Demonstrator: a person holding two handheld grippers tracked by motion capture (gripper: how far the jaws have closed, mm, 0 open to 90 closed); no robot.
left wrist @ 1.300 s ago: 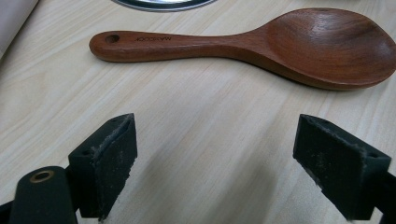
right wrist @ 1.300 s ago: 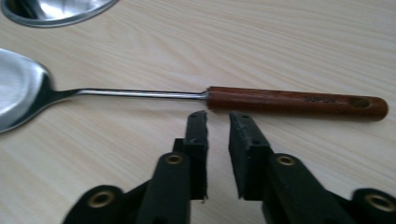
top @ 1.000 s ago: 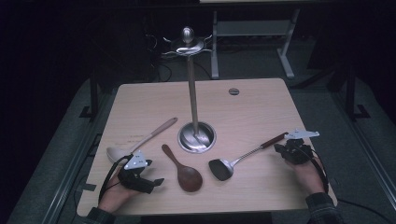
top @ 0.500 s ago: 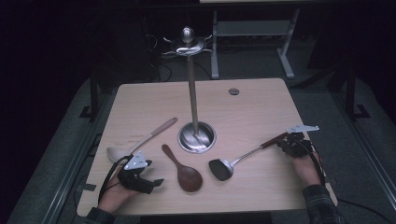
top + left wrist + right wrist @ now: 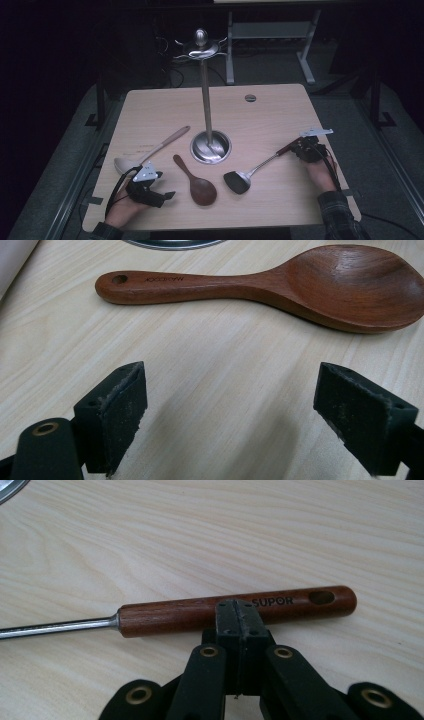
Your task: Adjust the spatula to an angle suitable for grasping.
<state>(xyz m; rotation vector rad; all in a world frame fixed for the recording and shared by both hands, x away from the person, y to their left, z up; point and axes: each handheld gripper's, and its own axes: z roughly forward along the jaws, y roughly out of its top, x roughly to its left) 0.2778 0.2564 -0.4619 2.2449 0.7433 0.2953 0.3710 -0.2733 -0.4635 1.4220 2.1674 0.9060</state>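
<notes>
Down at the near right of the surface (image 5: 280,107), the right claw (image 5: 239,611) has its two jaws pressed flat together with nothing between them — their tips sit right at the near side of the spatula's wooden handle (image 5: 200,614), which bears the word SUPOR and a hanging hole at its end. From that handle a thin steel shaft runs to the dark spatula head (image 5: 236,181), which lies flat toward the middle of the surface. The right claw (image 5: 306,149) shows in the high view at the handle's end, the person's hand behind it.

Over at the near left, the left claw (image 5: 227,410) stands wide open and holds nothing — bare wood lies between its pads. Just beyond it lies the brown wooden spoon (image 5: 280,285), flat, bowl up. A pale ladle (image 5: 150,150) lies near it, and the steel utensil stand (image 5: 210,145) rises upright at the centre.
</notes>
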